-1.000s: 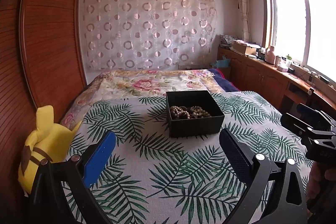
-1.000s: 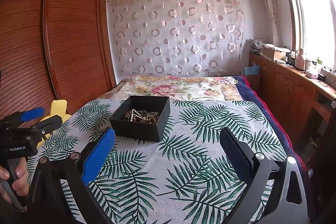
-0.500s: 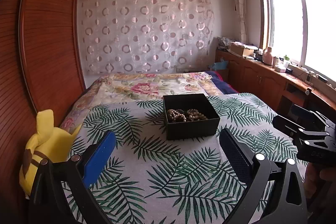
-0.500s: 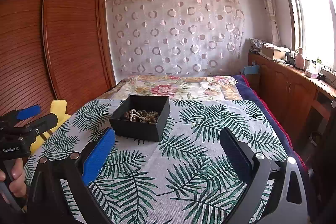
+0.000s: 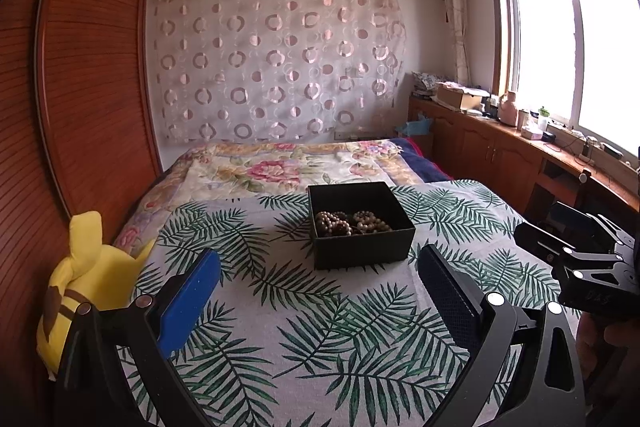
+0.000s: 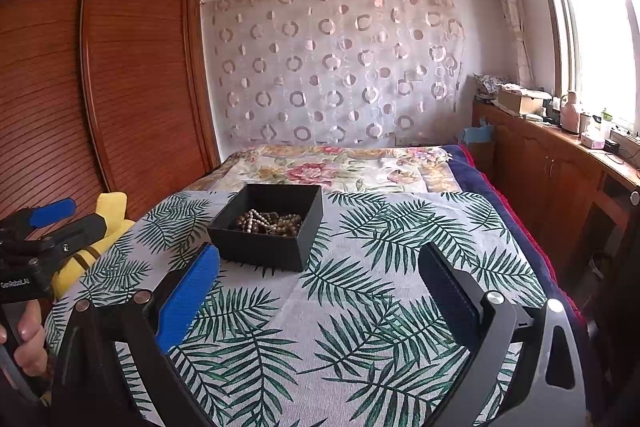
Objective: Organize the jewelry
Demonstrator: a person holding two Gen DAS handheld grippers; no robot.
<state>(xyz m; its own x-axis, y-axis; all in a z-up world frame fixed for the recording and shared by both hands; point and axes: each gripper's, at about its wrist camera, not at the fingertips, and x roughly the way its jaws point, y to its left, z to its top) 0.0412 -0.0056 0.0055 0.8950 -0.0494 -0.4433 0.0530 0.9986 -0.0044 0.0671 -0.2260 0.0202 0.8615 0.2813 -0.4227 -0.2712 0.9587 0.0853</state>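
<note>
A black open box (image 5: 362, 247) stands on the palm-leaf bedspread (image 5: 320, 347), and it also shows in the right wrist view (image 6: 260, 251). Bead bracelets (image 5: 350, 223) lie heaped inside it, as the right wrist view (image 6: 268, 221) shows too. My left gripper (image 5: 320, 287) is open and empty, held above the bed short of the box. My right gripper (image 6: 318, 287) is open and empty, short of the box and to its right. Each gripper shows at the edge of the other's view: the right one (image 5: 560, 235), the left one (image 6: 60, 217).
A yellow plush toy (image 5: 80, 291) lies at the bed's left edge against the wooden wardrobe (image 5: 80, 87). A floral quilt (image 5: 280, 167) covers the far part of the bed. A wooden cabinet (image 6: 560, 179) with small items runs under the window on the right.
Both grippers have drawn back and risen a little, so the box looks smaller and farther. Both stay open. The beads and box have not moved.
</note>
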